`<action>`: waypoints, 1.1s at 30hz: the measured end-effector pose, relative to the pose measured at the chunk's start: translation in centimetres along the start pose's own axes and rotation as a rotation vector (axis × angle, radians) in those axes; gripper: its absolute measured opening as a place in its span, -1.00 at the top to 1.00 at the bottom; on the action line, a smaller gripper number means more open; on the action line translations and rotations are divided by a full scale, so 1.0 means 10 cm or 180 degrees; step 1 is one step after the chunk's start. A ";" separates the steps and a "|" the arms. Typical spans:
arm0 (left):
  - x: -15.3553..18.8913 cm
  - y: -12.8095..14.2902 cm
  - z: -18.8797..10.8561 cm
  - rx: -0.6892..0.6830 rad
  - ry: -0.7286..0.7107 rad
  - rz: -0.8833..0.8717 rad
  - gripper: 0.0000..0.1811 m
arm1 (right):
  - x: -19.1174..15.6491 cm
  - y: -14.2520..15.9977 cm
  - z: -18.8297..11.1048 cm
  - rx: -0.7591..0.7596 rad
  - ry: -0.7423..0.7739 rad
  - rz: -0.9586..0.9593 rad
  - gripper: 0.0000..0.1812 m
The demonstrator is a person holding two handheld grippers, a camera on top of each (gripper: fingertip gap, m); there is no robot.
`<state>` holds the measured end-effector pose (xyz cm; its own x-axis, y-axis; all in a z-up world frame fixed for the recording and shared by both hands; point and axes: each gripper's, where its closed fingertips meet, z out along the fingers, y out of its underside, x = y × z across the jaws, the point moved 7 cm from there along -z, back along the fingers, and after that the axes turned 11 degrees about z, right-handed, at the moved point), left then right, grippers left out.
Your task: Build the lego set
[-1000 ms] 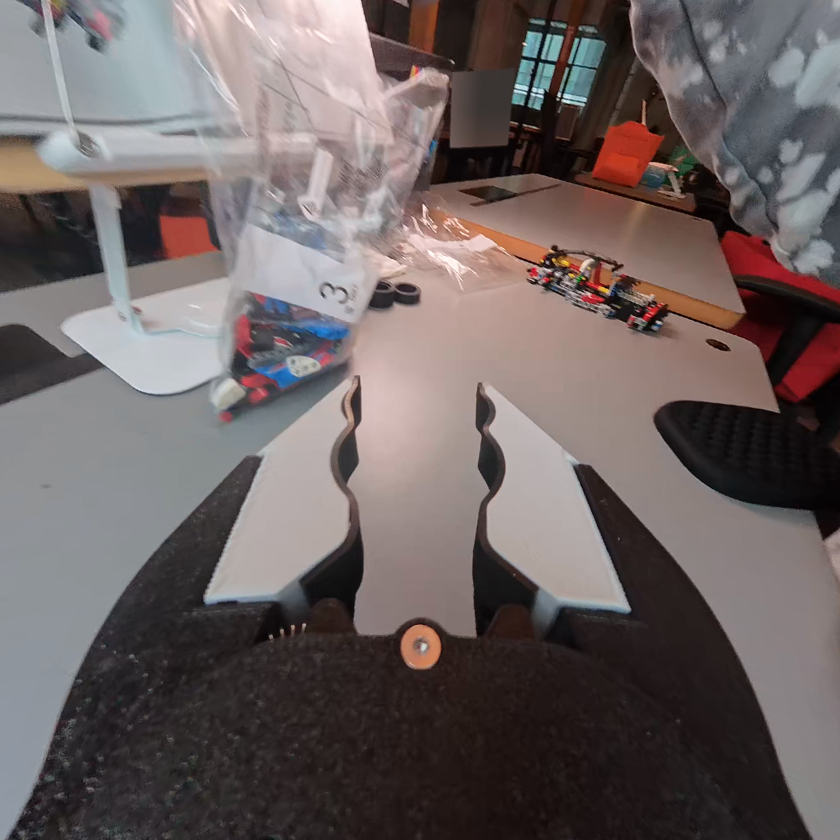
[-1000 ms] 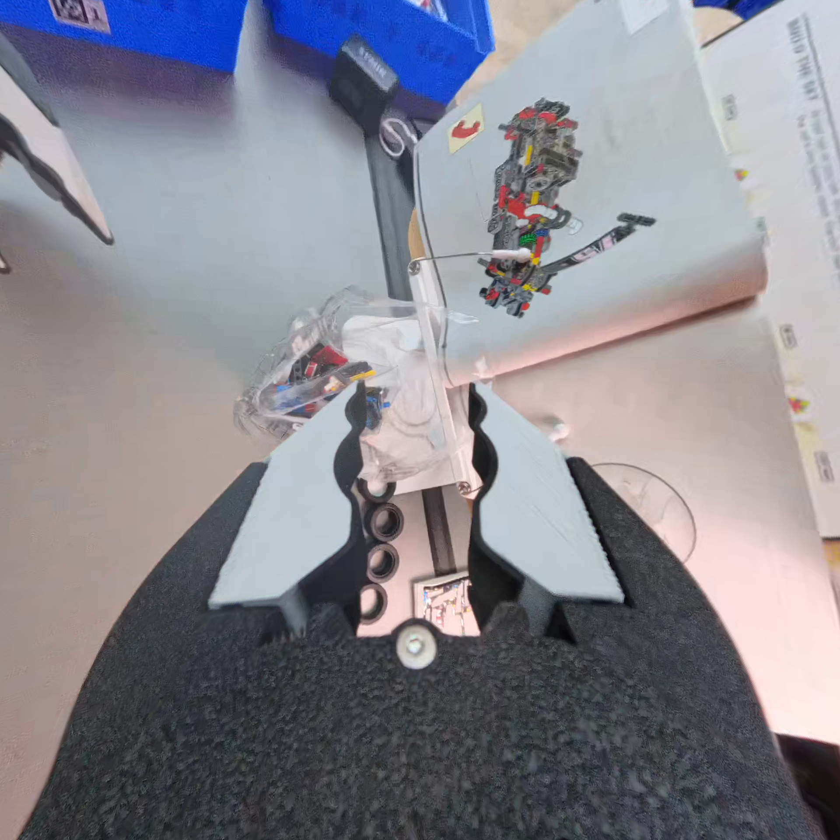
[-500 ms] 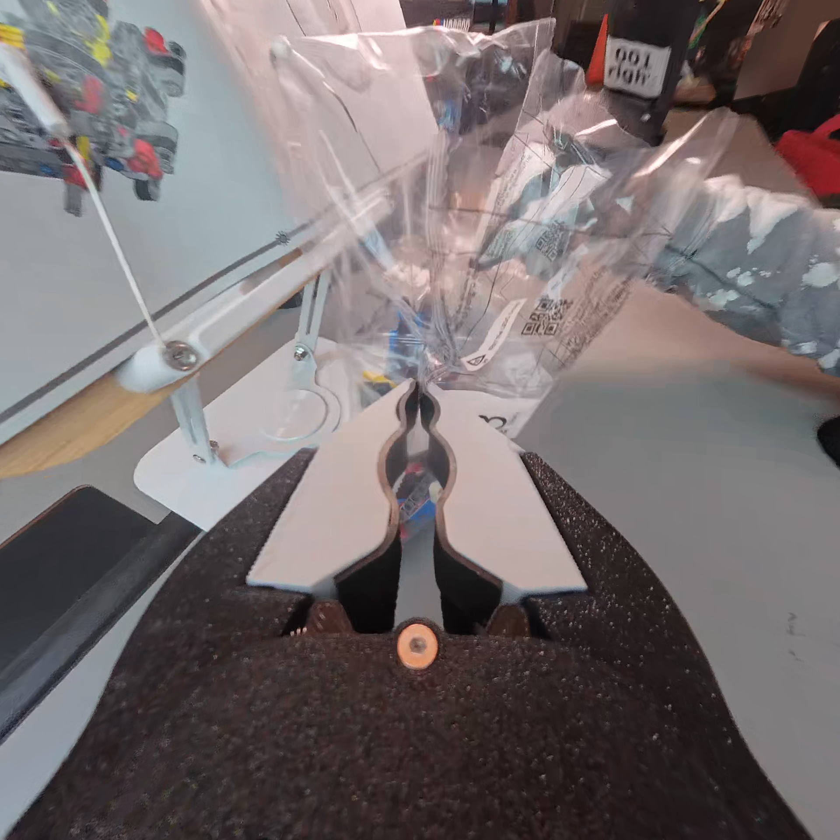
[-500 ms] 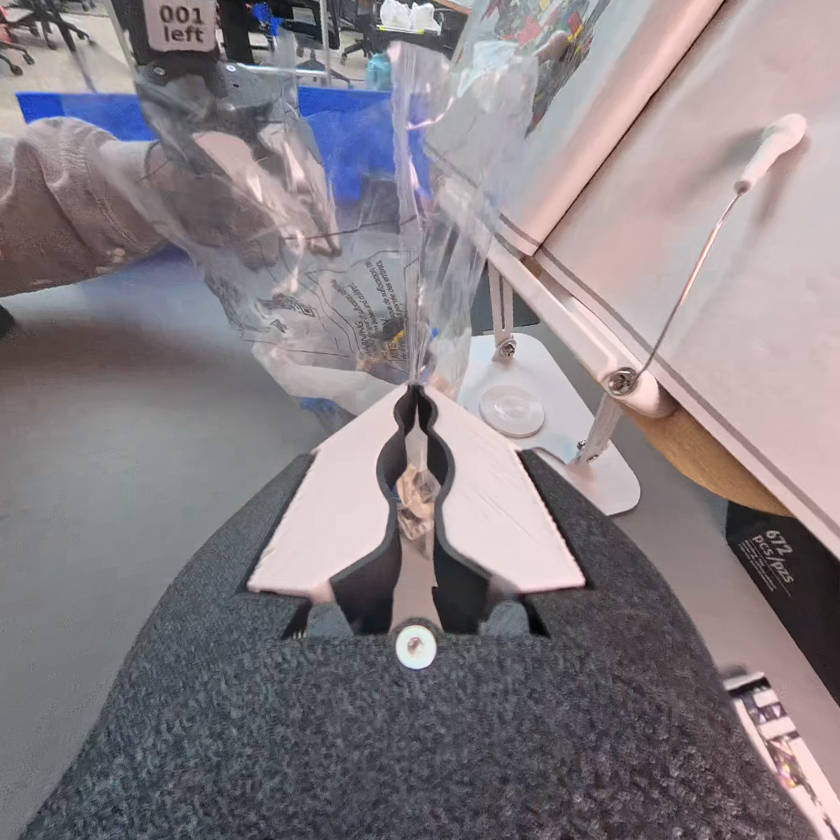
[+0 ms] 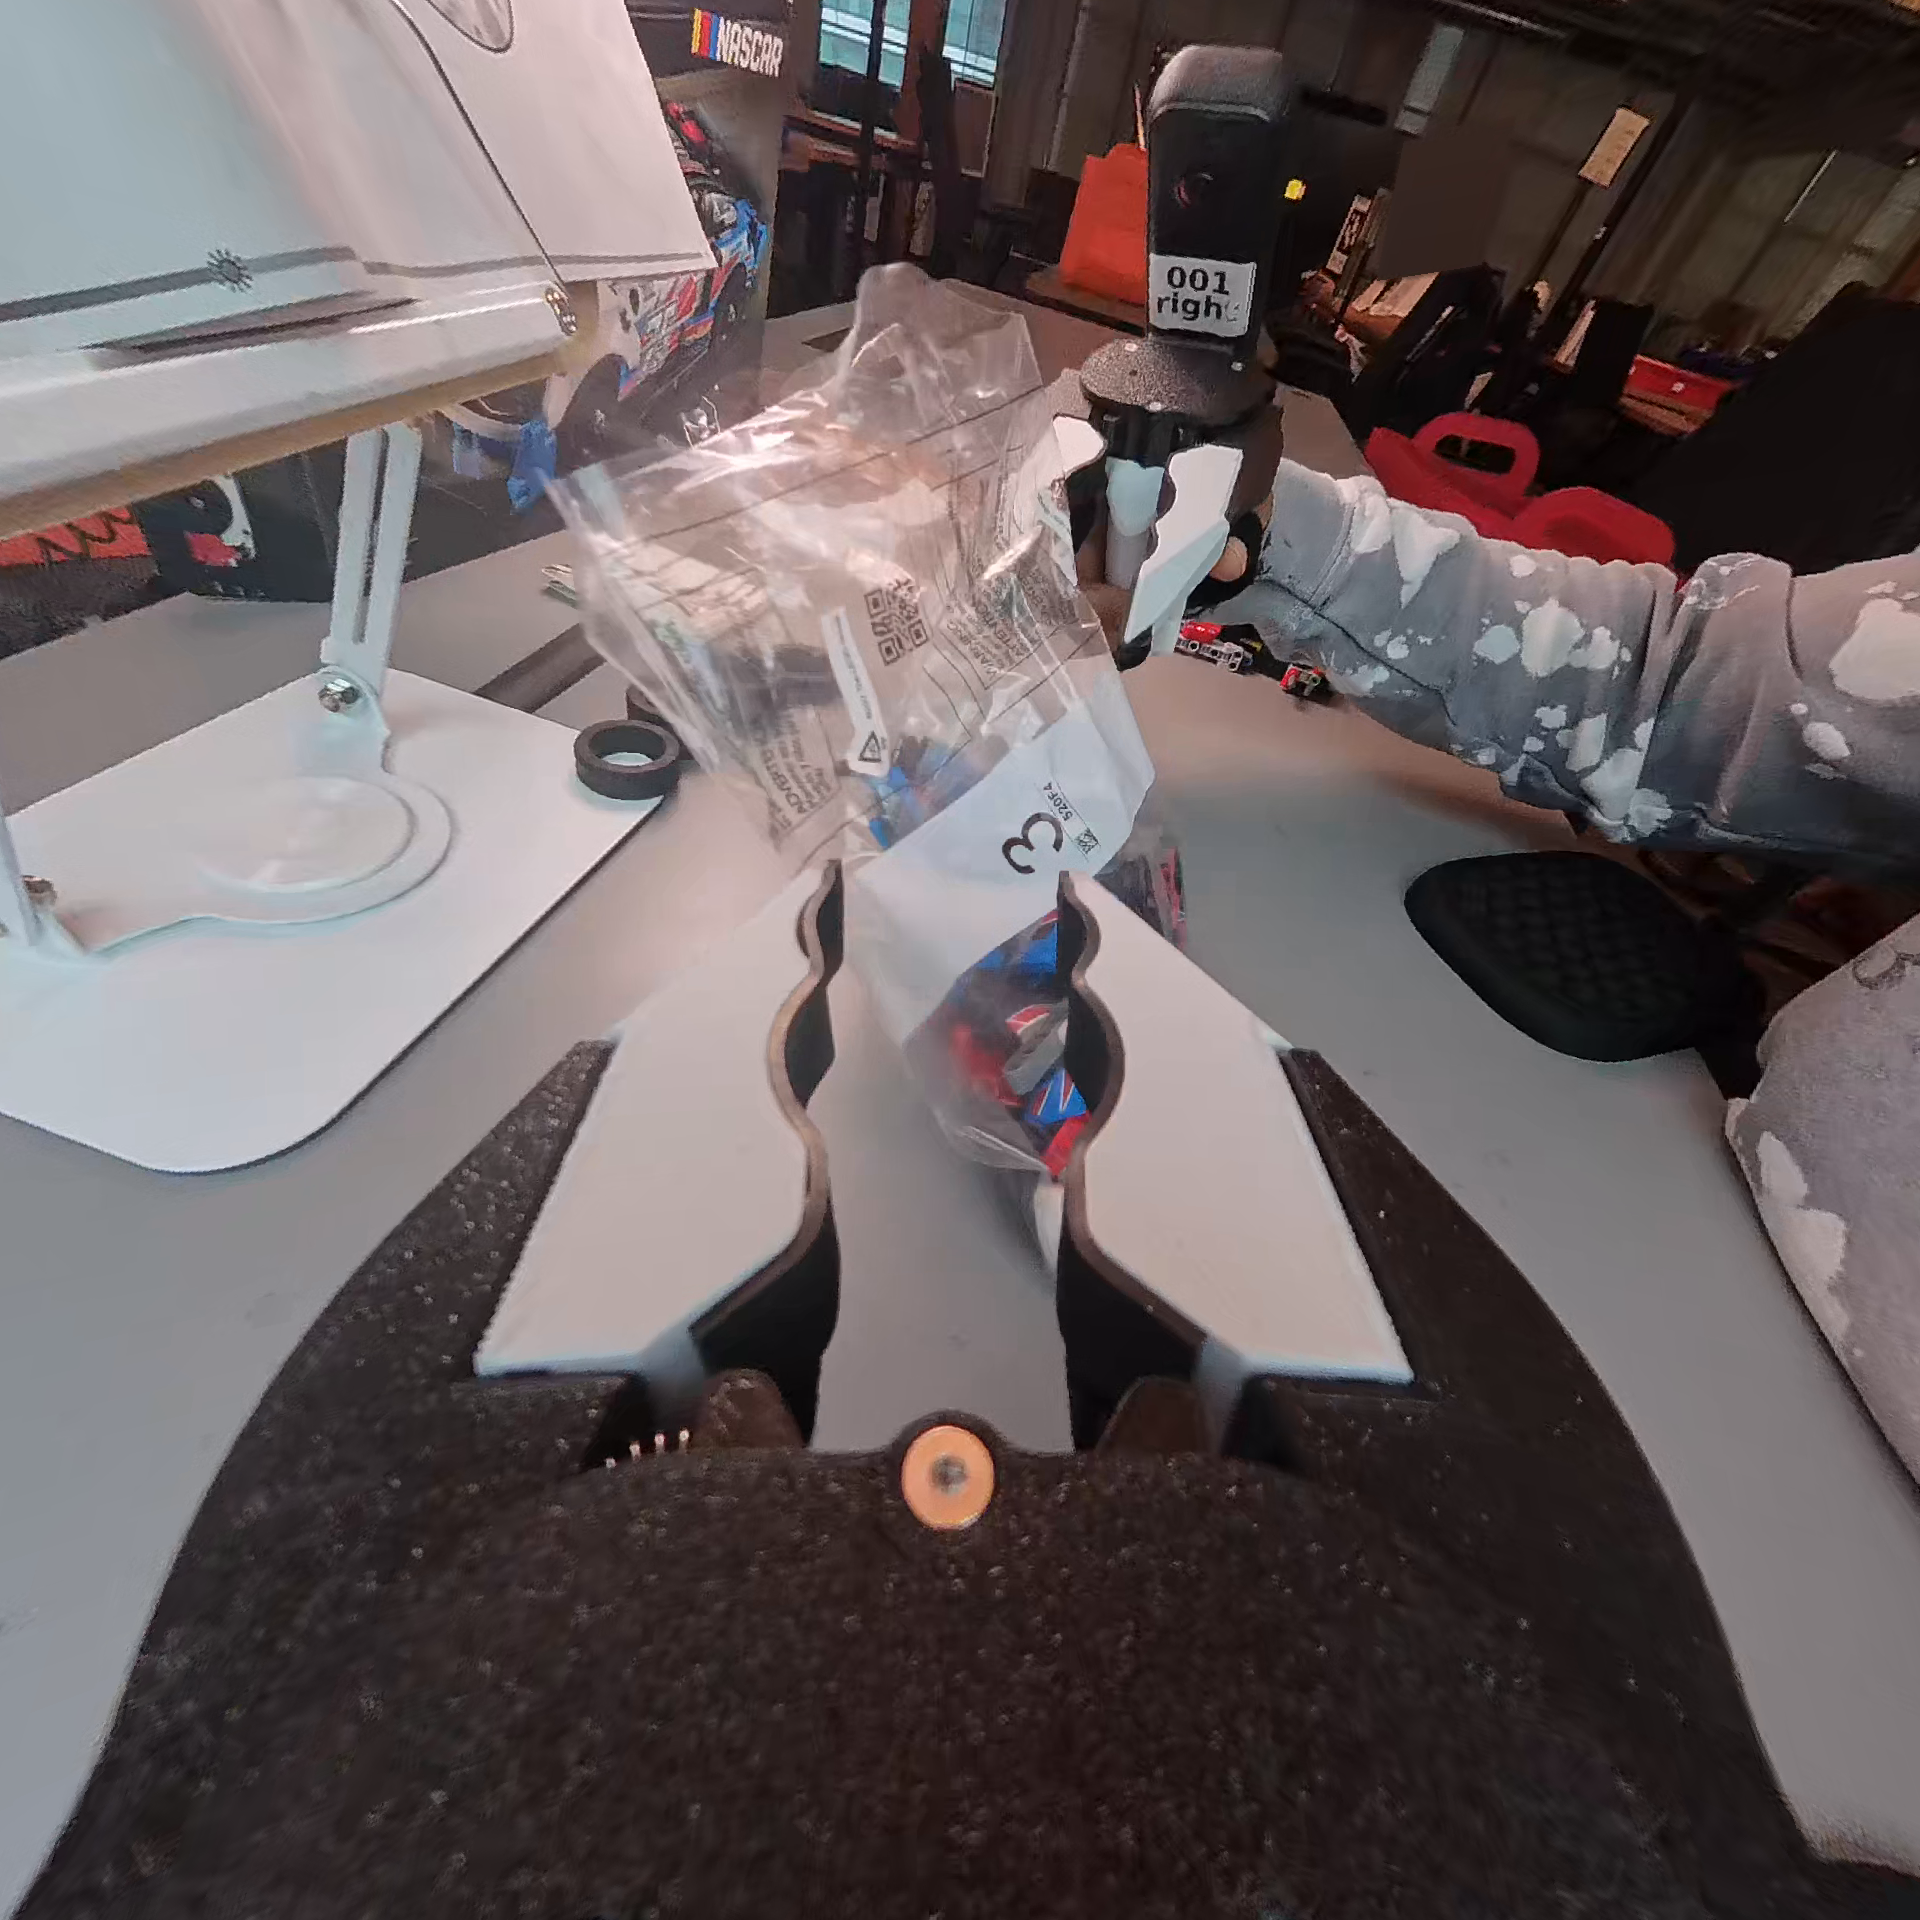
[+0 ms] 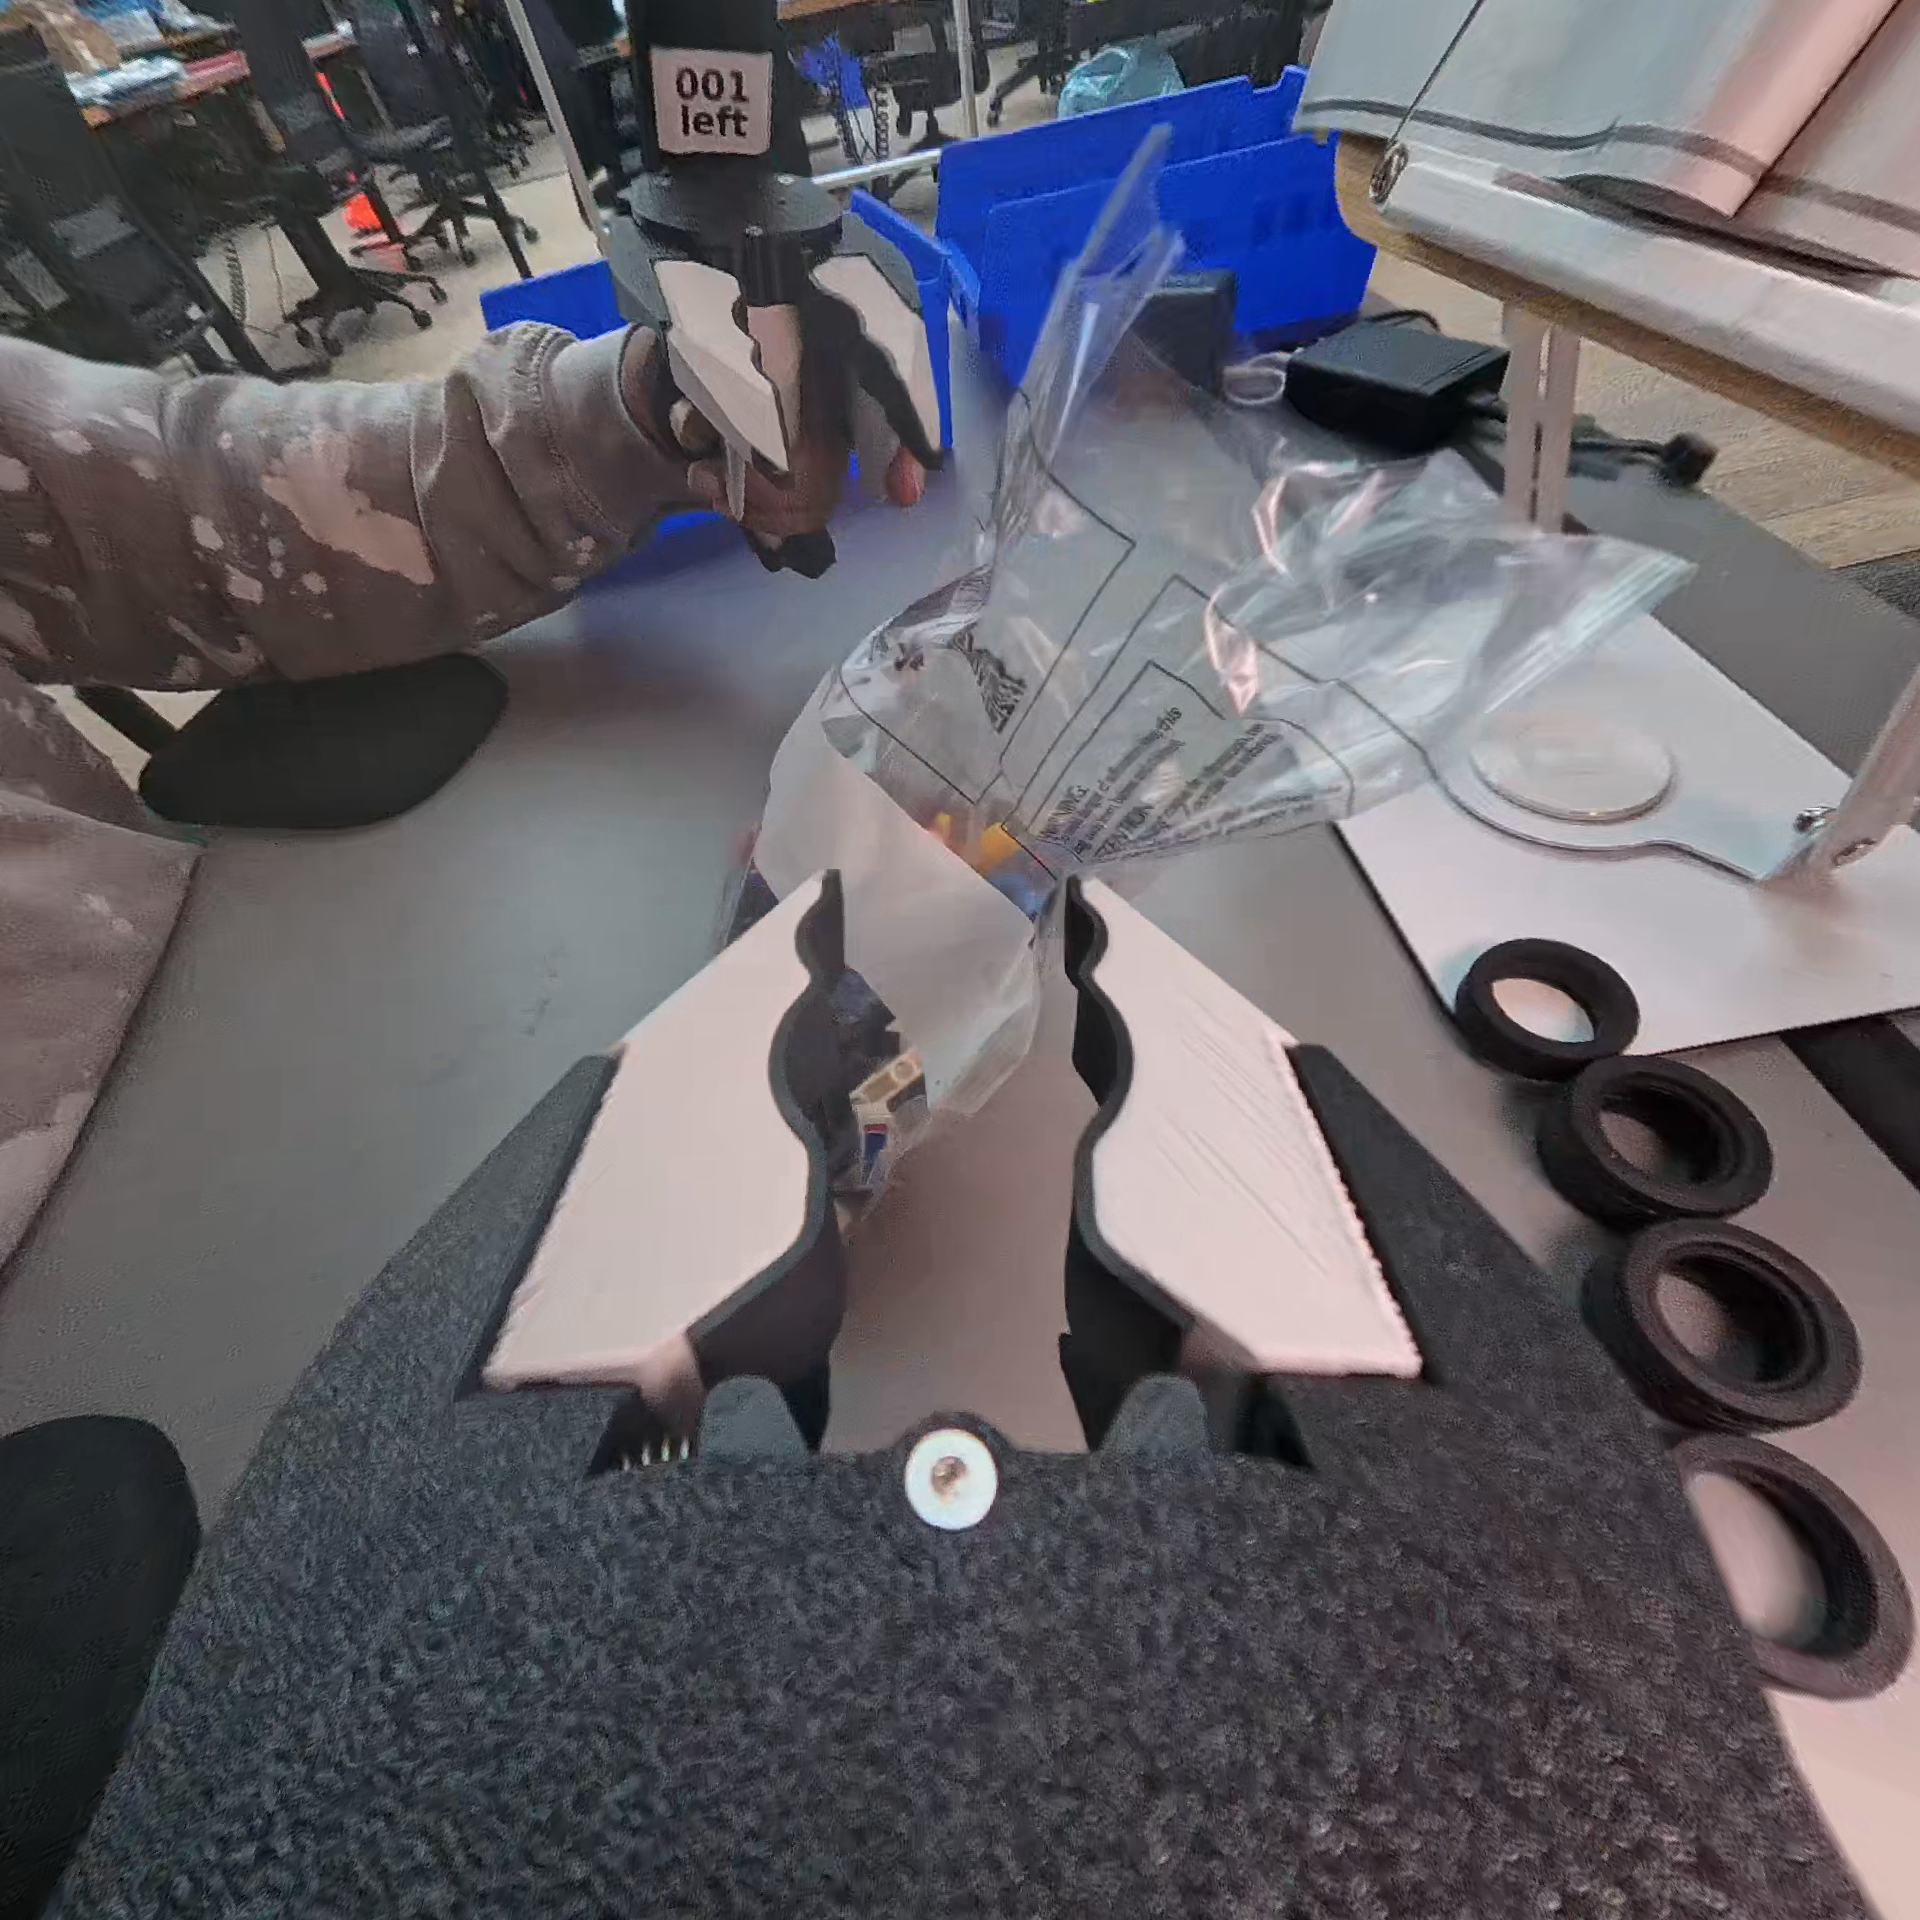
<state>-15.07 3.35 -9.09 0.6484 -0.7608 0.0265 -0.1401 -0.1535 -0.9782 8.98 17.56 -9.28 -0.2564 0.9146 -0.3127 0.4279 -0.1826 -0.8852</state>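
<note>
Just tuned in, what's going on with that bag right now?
A person holds a gripper in each hand over the grey table. Both the left gripper and the right gripper are open, and the clear bag of lego pieces stands between them with neither clamped on it. Four black tyres lie in a row beside the white stand base.

Clear bag (image 5: 883, 644), red-blue pieces; black tyres (image 6: 1714, 1320); blue bins (image 6: 1143, 208); grey table (image 5: 1351, 1039).

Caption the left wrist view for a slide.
Open left hand-held gripper facing a clear bag of lego pieces on the grey table.
</note>
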 end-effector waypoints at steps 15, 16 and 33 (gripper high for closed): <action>0.15 -0.04 0.36 0.0046 0.0624 -0.0059 0.76 | -0.49 -0.09 -0.25 0.0594 -0.0040 -0.0662 1.00; 0.23 -0.07 0.39 0.0048 0.0606 0.0084 0.92 | -0.52 -0.05 -0.29 0.0650 -0.0078 -0.0637 1.00; 0.56 -0.60 -0.26 0.0613 0.0665 0.0522 1.00 | -0.82 -0.34 -0.44 0.0868 -0.0520 -0.0471 1.00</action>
<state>-12.51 -1.60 -2.53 0.4587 -0.8814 -0.1125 -0.0729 0.0888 -0.9934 13.48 12.24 -2.19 -0.4431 0.8726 -0.2055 0.1341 -0.1621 -0.9776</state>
